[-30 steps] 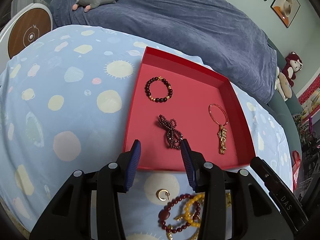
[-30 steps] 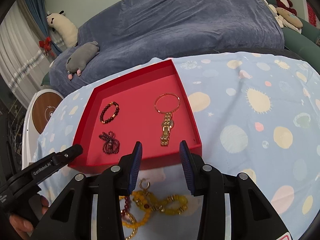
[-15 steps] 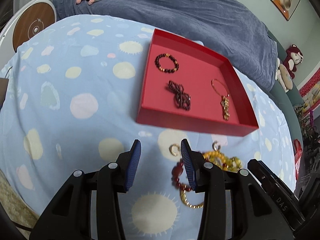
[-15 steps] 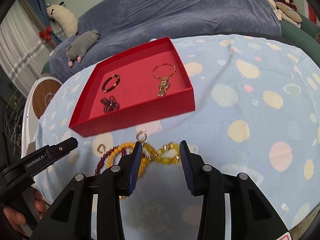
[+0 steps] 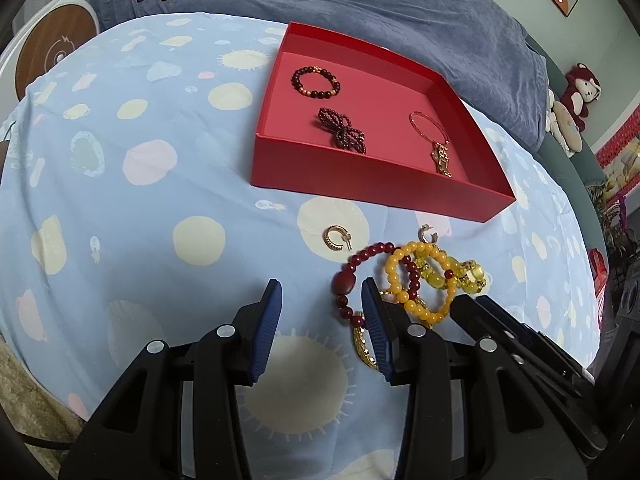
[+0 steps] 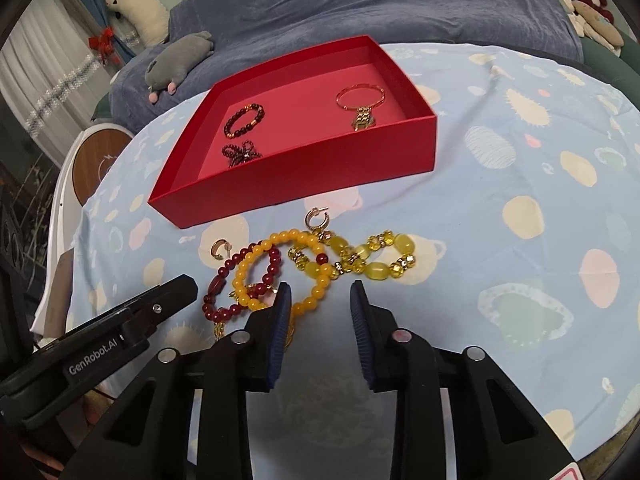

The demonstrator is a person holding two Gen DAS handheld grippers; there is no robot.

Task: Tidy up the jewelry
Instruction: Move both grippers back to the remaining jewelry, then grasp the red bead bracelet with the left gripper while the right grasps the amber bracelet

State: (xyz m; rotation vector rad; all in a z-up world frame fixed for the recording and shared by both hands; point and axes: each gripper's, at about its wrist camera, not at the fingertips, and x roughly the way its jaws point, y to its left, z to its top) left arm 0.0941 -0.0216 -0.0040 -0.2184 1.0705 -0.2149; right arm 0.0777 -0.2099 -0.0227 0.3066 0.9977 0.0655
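Note:
A red tray on the spotted blue cloth holds a dark bead bracelet, a twisted garnet strand and a gold bangle with a chain. In front of the tray lie a dark red bead bracelet, a yellow bead bracelet, a pale yellow crystal bracelet and two gold hoop earrings. My left gripper is open and empty, just left of the pile. My right gripper is open and empty, just short of the pile.
The table's round edge drops off at the near side. A blue-covered sofa with a grey plush toy lies behind the tray. A round wooden stool stands at the far left.
Both grippers have pulled back from the tray and lowered toward the cloth. The loose jewelry pile is now in front of the fingers rather than beneath them. Both stay open.

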